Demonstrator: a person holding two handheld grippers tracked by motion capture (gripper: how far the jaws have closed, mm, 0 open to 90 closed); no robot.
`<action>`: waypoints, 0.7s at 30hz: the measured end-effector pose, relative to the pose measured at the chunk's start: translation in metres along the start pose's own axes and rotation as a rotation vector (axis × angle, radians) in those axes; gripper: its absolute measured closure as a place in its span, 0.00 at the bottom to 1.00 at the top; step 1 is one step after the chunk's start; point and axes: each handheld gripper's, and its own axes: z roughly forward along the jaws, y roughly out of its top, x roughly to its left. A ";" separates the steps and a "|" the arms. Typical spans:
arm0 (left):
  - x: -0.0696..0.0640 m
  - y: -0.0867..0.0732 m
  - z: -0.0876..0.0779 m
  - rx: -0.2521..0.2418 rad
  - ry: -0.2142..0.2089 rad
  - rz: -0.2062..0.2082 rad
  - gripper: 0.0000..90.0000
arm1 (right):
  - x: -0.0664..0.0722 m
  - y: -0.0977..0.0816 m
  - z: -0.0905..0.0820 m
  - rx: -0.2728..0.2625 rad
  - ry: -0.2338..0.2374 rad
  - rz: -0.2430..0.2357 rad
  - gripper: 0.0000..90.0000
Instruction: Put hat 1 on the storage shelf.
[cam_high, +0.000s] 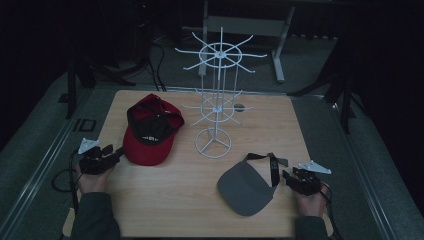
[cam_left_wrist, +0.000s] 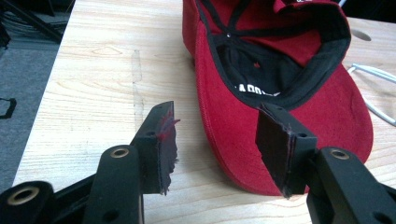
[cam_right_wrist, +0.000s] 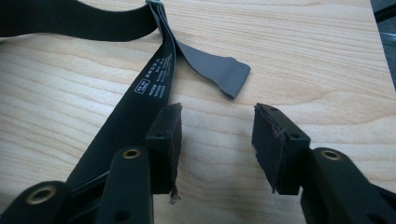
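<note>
On the bench around 10 o'clock, the red cap lies upside down, brim toward the left hand-held gripper, which sits released with the brim edge between its jaws, probably lining up a grab. At 5 o'clock the grey visor lies flat, its strap beside the right hand-held gripper, also released. The white wire rack stands at 12, likely where both get hung.

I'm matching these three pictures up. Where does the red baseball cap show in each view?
High view: red baseball cap lies left of centre, upside down, beside the white wire rack.
Left gripper view: cap upper right, brim between the open fingers.
Right gripper view: not in it.
Shared landmark: the light wooden tabletop.
</note>
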 end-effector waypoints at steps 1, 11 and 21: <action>0.000 0.000 0.000 0.002 -0.003 0.001 0.54 | 0.000 0.000 0.000 0.001 0.001 -0.001 0.56; 0.004 0.020 0.012 0.084 -0.015 0.036 0.51 | 0.001 0.000 0.001 0.006 0.018 -0.015 0.47; 0.004 0.028 0.026 0.150 -0.046 0.051 0.58 | 0.001 0.000 0.001 0.009 0.020 -0.021 0.44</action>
